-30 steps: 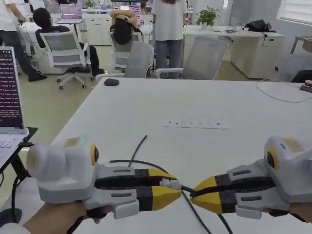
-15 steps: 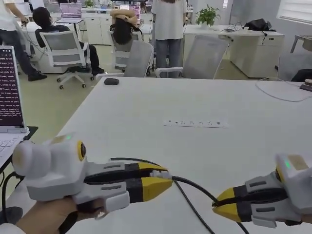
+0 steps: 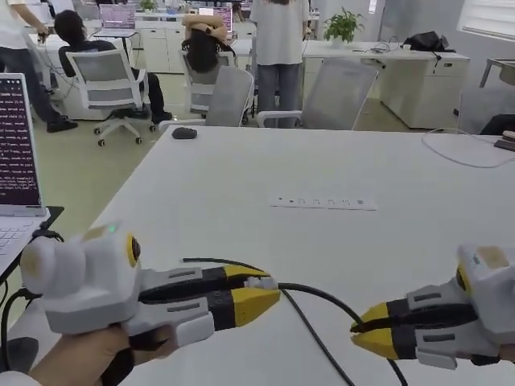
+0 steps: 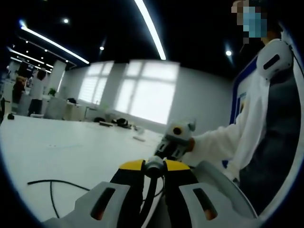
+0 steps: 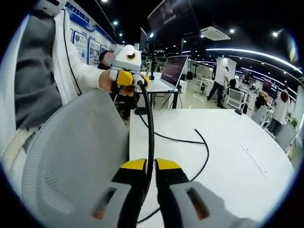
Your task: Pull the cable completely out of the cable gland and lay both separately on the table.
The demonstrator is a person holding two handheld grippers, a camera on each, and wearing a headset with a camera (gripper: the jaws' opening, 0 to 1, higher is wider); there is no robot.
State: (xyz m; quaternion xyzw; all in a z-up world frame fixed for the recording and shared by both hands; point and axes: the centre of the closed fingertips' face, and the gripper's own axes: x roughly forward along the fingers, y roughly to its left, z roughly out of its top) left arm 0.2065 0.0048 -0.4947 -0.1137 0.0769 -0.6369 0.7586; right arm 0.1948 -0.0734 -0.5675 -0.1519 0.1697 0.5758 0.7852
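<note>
Open-plan office: white desks (image 3: pixel 418 68), swivel chairs (image 3: pixel 105 80), laptop (image 3: pixel 16 145), potted plant (image 3: pixel 342 28).

Head view, item count.

- Tongs: 2, the left tongs (image 3: pixel 273 288) and the right tongs (image 3: pixel 355 331).
- Black cable (image 3: pixel 318 292): 1.
- Cable gland (image 3: pixel 259 283): 1, pale.
- White surface (image 3: pixel 322 169): 1.
- On the surface:
  - flat white socket strip (image 3: pixel 323 203): 1
  - dark computer mouse (image 3: pixel 184 134): 1
  - thin pale cord (image 3: pixel 451 157) looped at the far right: 1
- Laptop (image 3: pixel 12 145), off the left edge: 1, screen lit.
- Office chairs past the far edge: 3, made up of one white chair (image 3: pixel 105 80) and two grey chairs (image 3: pixel 229 98).
- People (image 3: pixel 278 32) in the background: 4, two seated and two standing.
- Potted plant (image 3: pixel 342 26): 1.
</note>
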